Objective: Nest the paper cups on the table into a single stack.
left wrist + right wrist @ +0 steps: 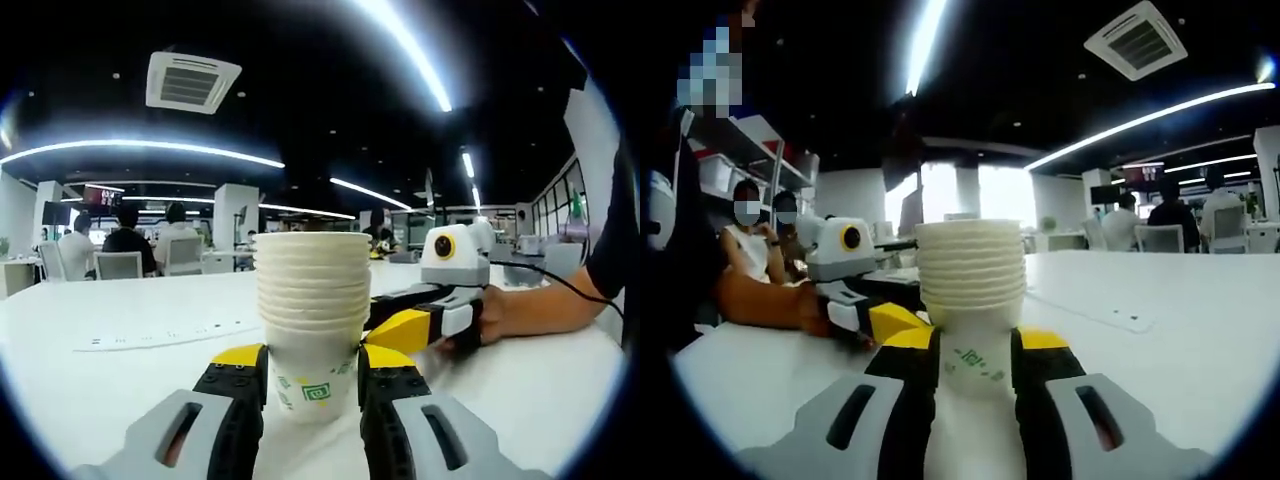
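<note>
Standing on the white table point(120, 380), a nested stack of paper cups point(312, 300) is pinched at its base by the left tool point(312, 385) and the right tool point(975, 365).

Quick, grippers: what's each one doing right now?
Left gripper: closed on the cup stack.
Right gripper: closed on the same stack.

A white table point(120, 300) spans the lower half of the left gripper view, with a flat white strip of paper point(165, 335) lying at left centre. Seated people point(125, 240) on white chairs point(118, 265) fill the left background. Upper left, a ceiling air vent point(192, 82) sits among long light strips point(140, 148). In the right gripper view, shelves point(745, 150) stand at upper left.
</note>
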`<state>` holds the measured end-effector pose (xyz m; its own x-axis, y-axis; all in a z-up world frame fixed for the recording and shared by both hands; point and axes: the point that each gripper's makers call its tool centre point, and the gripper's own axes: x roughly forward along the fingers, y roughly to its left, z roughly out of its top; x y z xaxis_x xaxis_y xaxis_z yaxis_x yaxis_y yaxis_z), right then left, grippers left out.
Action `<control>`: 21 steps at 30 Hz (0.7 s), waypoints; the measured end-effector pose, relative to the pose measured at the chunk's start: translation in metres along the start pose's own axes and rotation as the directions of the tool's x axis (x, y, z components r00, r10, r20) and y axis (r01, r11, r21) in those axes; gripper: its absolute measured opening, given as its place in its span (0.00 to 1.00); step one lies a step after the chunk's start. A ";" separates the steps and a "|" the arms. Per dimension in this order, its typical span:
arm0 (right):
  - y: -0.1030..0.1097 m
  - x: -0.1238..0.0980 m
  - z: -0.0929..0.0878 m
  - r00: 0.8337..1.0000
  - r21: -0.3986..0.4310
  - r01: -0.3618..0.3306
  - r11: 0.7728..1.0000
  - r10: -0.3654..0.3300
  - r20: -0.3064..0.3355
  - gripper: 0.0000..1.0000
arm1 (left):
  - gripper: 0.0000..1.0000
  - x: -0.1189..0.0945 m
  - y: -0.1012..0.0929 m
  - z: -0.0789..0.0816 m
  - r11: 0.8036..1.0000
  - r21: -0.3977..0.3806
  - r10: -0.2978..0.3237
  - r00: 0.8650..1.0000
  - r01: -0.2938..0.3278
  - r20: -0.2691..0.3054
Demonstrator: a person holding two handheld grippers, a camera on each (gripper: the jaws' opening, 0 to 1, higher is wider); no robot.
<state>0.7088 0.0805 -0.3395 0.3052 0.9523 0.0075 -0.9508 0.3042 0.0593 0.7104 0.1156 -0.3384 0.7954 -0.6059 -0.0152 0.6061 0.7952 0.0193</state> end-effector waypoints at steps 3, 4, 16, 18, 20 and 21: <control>0.000 0.000 0.000 1.000 0.000 -0.001 1.000 0.001 0.001 0.30 | 0.38 0.000 -0.003 0.000 1.000 0.001 -0.001 1.000 0.001 0.003; 0.000 0.000 0.000 1.000 0.001 -0.001 1.000 0.001 0.001 0.30 | 0.38 0.000 -0.004 0.000 1.000 0.003 -0.002 1.000 0.002 0.004; -0.002 0.000 0.000 1.000 0.001 -0.002 1.000 0.002 0.001 0.30 | 0.38 0.000 -0.017 -0.001 1.000 0.004 -0.002 1.000 0.002 0.007; -0.002 0.000 0.000 1.000 0.001 -0.002 1.000 0.002 0.001 0.30 | 0.38 0.000 -0.015 -0.001 1.000 0.003 -0.002 1.000 0.002 0.007; -0.002 0.000 0.000 1.000 0.001 -0.002 1.000 0.002 0.001 0.30 | 0.38 0.000 -0.013 -0.001 1.000 0.002 -0.003 1.000 0.003 0.008; -0.002 0.000 -0.001 1.000 0.000 -0.002 1.000 0.002 -0.001 0.30 | 0.38 0.001 -0.012 -0.001 1.000 0.001 -0.003 1.000 0.003 0.008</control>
<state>0.7111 0.0802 -0.3403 0.3036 0.9528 0.0065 -0.9513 0.3027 0.0588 0.7034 0.1056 -0.3396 0.7937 -0.6083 -0.0074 0.6083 0.7934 0.0201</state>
